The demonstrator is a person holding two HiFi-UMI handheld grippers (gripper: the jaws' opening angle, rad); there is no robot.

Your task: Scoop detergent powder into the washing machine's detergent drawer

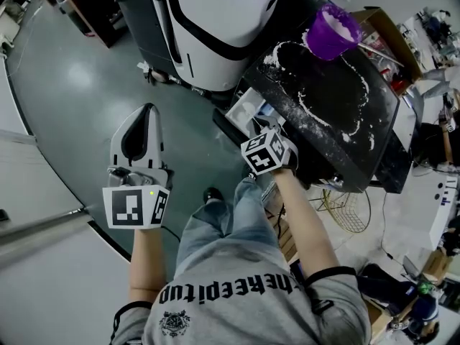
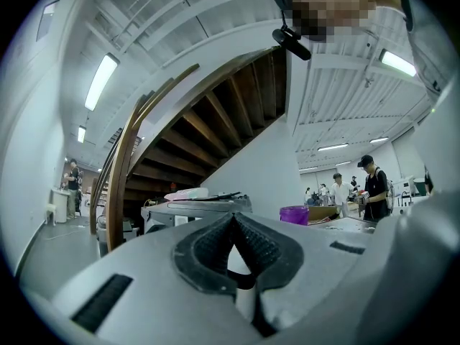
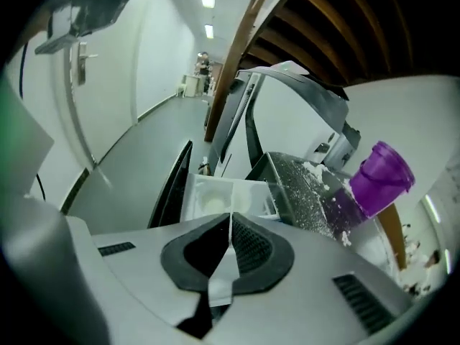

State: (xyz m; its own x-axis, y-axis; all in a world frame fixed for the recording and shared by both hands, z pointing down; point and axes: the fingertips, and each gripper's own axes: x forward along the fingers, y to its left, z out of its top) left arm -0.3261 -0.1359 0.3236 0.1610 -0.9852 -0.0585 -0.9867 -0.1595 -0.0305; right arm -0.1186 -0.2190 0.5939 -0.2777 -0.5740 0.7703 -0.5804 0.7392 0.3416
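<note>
Sitting closed, empty: left claw (image 2: 233,218), right claw (image 3: 230,218). Judging cup (image 1: 323,43) light, rigid, tippy; powder (image 1: 343,24) loose, spilling easily. Gripping cup mid-wall seeming safest.

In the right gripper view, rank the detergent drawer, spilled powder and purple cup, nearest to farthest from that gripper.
1. detergent drawer, straight ahead of the right gripper.
2. spilled powder, on the black top, right.
3. purple cup, far right.

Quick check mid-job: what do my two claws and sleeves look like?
The left claw and right claw are white-grey shells with black ribbed pads. Each carries a cube of black-and-white square markers. Short grey sleeves have black trim.
</note>
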